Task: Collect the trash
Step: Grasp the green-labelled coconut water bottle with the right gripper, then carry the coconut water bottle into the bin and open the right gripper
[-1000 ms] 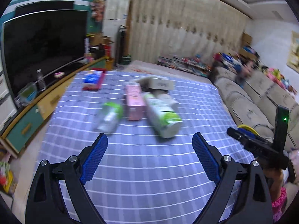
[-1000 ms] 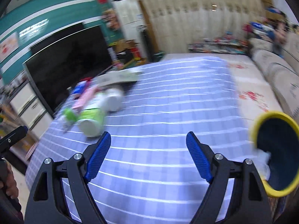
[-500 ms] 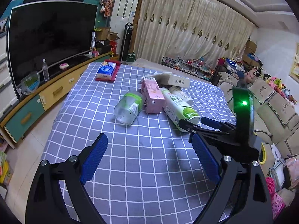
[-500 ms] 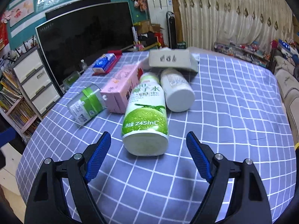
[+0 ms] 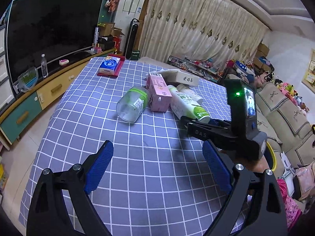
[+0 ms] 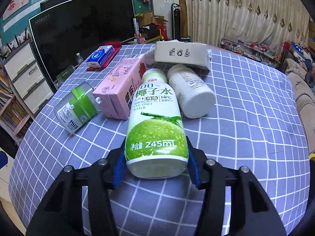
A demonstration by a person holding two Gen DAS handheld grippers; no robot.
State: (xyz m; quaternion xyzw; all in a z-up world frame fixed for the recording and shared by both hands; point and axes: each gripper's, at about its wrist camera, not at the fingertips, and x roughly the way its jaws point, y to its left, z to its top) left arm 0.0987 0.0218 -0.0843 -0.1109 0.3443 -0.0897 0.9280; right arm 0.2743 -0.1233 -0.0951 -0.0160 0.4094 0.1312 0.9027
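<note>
Indoors, checked blue tablecloth (image 5: 149, 157), dark television (image 5: 49, 35), beige curtains (image 5: 196, 29)

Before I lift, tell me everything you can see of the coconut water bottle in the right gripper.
The coconut water bottle is white plastic with a green coconut label and a white cap. It lies on its side on the checked tablecloth, base toward the camera. The right gripper has just closed; its blue pads flank the base. The pink carton lies against its left side, and a white bottle lies just right.

place: home living room | shows: television (image 5: 49, 33), sofa (image 5: 283, 114), curtains (image 5: 196, 33)
</note>
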